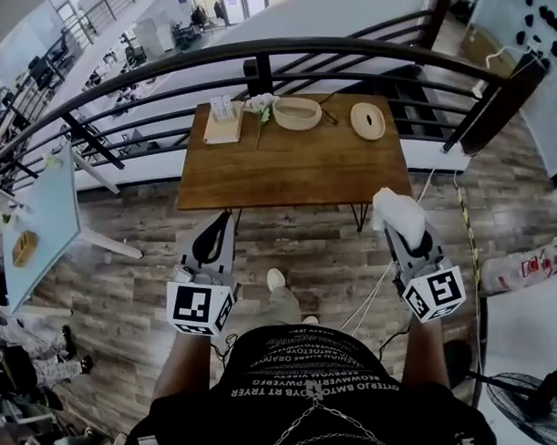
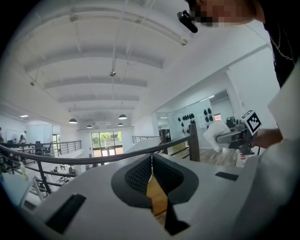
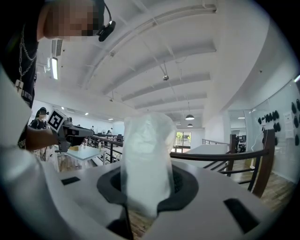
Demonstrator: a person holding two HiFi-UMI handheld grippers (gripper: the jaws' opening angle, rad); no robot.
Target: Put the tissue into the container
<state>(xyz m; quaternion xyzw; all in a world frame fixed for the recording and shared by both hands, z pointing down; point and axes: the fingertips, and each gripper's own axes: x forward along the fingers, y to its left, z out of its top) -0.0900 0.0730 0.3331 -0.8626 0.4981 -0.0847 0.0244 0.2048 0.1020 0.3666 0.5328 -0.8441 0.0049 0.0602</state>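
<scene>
Nearest us, our right gripper [image 1: 407,238] is clamped on the white tissue [image 1: 395,213], which sticks up from between its jaws, held over the wooden floor [image 1: 125,268] just short of the table [image 1: 295,166]. Our left gripper [image 1: 215,224] has its jaws closed together on nothing. We see the oval container [image 1: 297,113] at the table's far edge, well apart from the tissue.

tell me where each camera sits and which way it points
Head view: on the person's head, facing steeply down at the wooden table; torso, arms, left claw, right claw show.
Left gripper view: on the left claw, tilted toward the ceiling; jaws together.
Right gripper view: on the right claw, tilted up; jaws clamp the tissue.
Shared: all three show the tissue.
</scene>
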